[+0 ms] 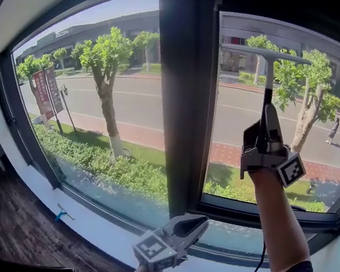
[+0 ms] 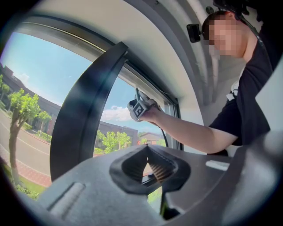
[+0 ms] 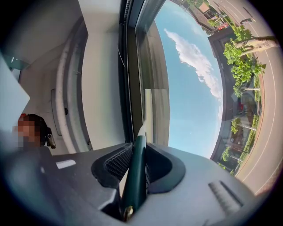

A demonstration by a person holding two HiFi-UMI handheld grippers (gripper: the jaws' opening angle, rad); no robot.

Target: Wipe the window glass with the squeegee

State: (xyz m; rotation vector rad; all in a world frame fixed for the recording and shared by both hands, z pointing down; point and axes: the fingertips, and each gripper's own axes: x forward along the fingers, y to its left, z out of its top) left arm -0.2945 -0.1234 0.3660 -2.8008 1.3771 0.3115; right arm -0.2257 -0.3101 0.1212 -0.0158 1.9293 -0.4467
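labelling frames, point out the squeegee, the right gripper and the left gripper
squeegee [image 1: 269, 83]: head view, on its shaft
right gripper [image 1: 267, 114]: head view, between its fingertips
left gripper [image 1: 200, 221]: head view, between its fingertips

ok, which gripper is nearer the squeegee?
Right. The right gripper is shut on the squeegee by its handle, high against the right pane. The left gripper is low by the sill, jaws together on nothing, well apart from it.

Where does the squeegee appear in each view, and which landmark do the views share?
Head view: upper right, the squeegee upright before the glass, in the right gripper.
Left gripper view: cannot make it out; only the right gripper shows, centre.
Right gripper view: bottom centre, green handle between the jaws.
Shared landmark: the dark window post.
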